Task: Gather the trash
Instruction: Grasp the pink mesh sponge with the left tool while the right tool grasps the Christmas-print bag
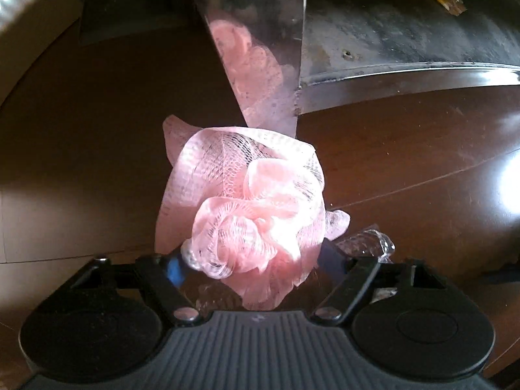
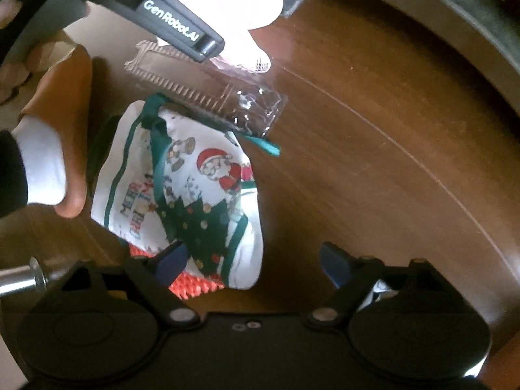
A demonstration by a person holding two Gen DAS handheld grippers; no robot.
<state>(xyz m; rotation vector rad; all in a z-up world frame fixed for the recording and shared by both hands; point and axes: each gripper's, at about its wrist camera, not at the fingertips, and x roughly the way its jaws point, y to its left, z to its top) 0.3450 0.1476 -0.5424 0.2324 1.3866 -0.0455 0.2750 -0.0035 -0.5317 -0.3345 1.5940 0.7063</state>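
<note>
Looking down my left gripper (image 1: 252,261), I see one pink mesh bath pouf (image 1: 247,201) lying on the dark wooden table (image 1: 97,130). It sits between my two blue-tipped fingers and spreads toward twelve o'clock — the jaws are apart, and I cannot tell whether the pads press it. Its rough long axis runs from six to twelve. One crumpled clear plastic wrapper (image 1: 367,242) lies at three o'clock, just beside the pouf.

My right gripper (image 2: 252,261) is spread wide and holds nothing. One Christmas-print cloth pouch (image 2: 191,195) lies at eleven o'clock, its lower edge by my left finger (image 2: 172,260); its long axis runs toward twelve. I judge the left hand nearer its target.
</note>
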